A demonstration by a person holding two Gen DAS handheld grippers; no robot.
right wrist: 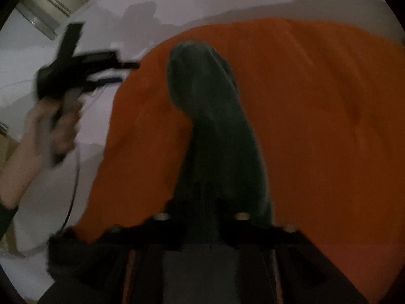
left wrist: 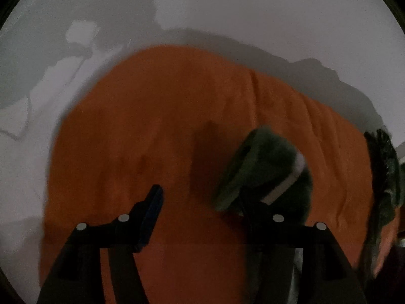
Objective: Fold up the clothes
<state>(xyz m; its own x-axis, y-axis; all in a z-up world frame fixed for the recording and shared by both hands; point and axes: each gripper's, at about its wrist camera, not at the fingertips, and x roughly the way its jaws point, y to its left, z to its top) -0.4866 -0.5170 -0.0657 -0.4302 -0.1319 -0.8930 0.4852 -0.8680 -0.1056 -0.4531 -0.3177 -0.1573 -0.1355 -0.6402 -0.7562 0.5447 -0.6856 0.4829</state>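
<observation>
Orange cloth [left wrist: 177, 126], left hand-held gripper [left wrist: 210, 197] tilted down, jaws apart, green garment [left wrist: 253, 167] on its right finger

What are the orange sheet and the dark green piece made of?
The orange cloth looks like soft matte woven fabric: it lies in shallow creases. The green garment seems thicker and fuzzy, perhaps fleece or knit, with blurry soft edges; the blur leaves that uncertain.

Both views dim and grainy, with heavy motion blur. Soft grey shadows fall across the white surface [left wrist: 278, 12]. Fisheye curvature bends the edges, corners vignetted black.
</observation>
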